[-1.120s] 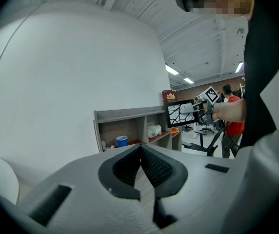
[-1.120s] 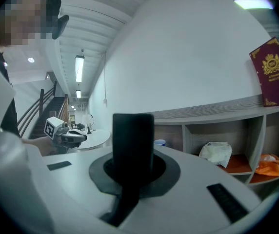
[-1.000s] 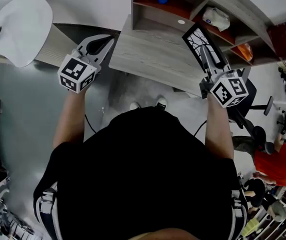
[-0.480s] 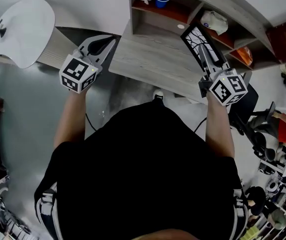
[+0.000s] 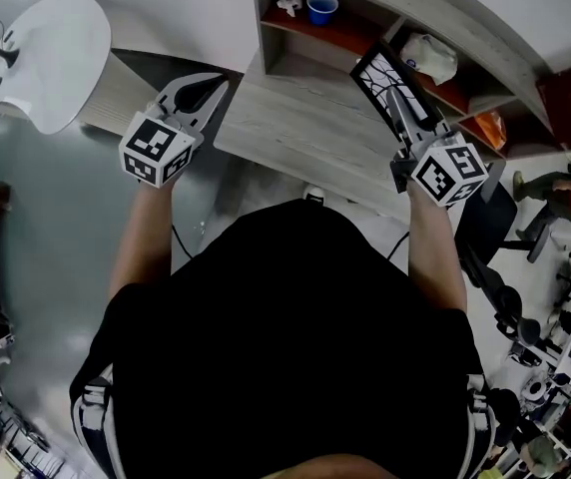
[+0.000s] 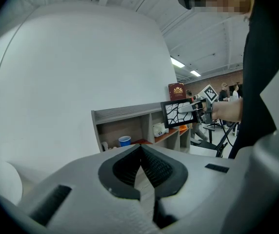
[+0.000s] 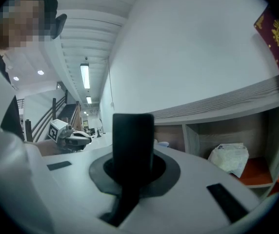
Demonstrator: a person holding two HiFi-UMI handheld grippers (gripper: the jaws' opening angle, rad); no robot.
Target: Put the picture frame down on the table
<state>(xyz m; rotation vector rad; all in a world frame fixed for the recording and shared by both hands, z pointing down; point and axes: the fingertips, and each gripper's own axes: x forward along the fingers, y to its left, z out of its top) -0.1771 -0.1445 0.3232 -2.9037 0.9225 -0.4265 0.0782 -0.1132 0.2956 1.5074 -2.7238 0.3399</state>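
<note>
Over the table (image 5: 295, 123), our right gripper (image 5: 397, 106) clamps the picture frame (image 5: 373, 72); our left gripper (image 5: 209, 84) hovers beside the table, jaws together, empty.

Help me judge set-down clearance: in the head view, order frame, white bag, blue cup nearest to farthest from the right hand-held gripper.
1. Frame, clamped in the right hand-held gripper.
2. White bag, shelf bay just right.
3. Blue cup, far-left bay.

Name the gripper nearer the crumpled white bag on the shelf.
Right. The right gripper, holding the picture frame, is just short of the white bag; the left gripper is out left of the table.
</note>
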